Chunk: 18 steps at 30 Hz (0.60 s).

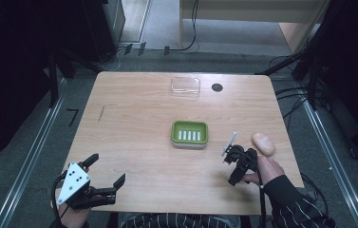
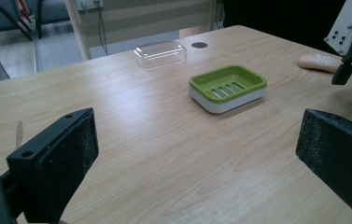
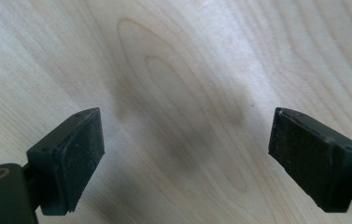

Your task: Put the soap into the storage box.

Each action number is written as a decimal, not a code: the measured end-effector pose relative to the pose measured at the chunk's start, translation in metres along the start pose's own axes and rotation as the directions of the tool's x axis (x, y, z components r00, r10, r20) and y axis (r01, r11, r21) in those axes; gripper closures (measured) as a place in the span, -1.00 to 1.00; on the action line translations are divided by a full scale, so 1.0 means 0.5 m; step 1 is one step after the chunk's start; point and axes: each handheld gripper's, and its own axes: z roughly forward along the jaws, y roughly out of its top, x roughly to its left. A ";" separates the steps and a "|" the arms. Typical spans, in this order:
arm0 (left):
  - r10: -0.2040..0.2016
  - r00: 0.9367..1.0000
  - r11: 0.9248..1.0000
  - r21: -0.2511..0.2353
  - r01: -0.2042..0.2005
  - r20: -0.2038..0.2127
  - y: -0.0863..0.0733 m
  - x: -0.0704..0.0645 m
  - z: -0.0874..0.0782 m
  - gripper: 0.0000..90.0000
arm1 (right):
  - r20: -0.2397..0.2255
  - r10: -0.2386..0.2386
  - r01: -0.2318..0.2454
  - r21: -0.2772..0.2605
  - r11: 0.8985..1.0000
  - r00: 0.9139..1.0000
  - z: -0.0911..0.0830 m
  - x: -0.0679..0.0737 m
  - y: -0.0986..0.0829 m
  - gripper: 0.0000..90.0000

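Observation:
A green soap dish (image 1: pixel 189 133) with a slotted floor and white base sits at the table's middle, also in the left gripper view (image 2: pixel 227 87). A beige soap bar (image 1: pixel 264 143) lies to its right near the table edge (image 2: pixel 320 61). A clear plastic lid (image 1: pixel 185 87) rests at the far side (image 2: pixel 159 52). My left gripper (image 1: pixel 106 170) hovers open at the near left corner, jaws wide apart (image 2: pixel 197 163), aimed toward the dish. My right gripper (image 1: pixel 237 166) points down at bare wood just left of the soap, open with nothing between its jaws (image 3: pixel 185 154).
The wooden table (image 1: pixel 134 118) has a small dark round grommet (image 1: pixel 217 87) beside the lid and a thin dark mark (image 1: pixel 101 113) at the left. Cables and dark frames surround the table on the floor.

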 end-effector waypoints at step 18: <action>-0.002 1.000 1.000 0.001 0.002 -0.006 -0.001 -0.002 -0.003 -1.00 | 0.019 0.100 -0.099 -0.044 0.994 0.995 -0.036 -0.071 -0.014 -0.75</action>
